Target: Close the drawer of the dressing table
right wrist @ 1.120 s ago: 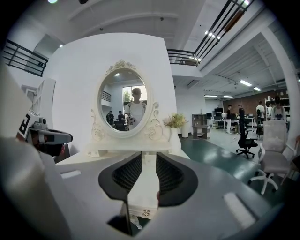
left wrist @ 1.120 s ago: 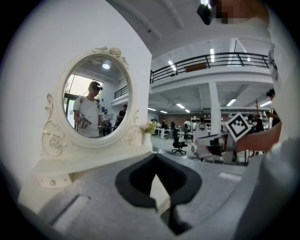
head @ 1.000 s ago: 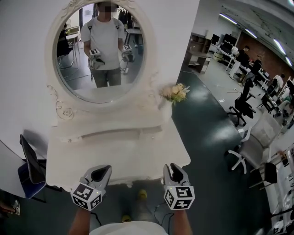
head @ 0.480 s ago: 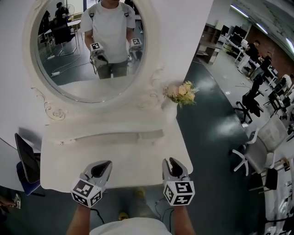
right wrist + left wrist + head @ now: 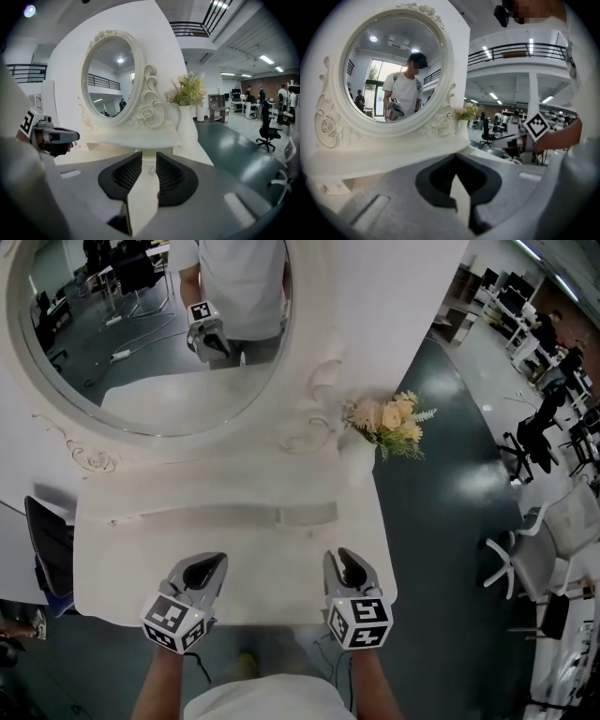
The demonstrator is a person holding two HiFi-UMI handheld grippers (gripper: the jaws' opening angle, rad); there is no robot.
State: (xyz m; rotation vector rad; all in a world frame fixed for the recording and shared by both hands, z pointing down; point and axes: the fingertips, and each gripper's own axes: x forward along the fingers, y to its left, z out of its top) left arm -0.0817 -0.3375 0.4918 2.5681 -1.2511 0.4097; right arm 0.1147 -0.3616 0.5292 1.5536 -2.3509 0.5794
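Both grippers are sitting farther forward over the dressing table (image 5: 234, 563) than a second ago. Head view: left gripper (image 5: 204, 568) and right gripper (image 5: 344, 563) are hovering at lower centre above its white top; the drawer (image 5: 307, 515) is lying mid-frame below the mirror (image 5: 141, 334). Left gripper view: jaws are meeting, holding nothing. Right gripper view alone is showing the knob (image 5: 151, 171) through narrowly parted, empty jaws.

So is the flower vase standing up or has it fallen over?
Standing up. In the right gripper view the white vase stands straight on the dressing table, with the flowers pointing up.
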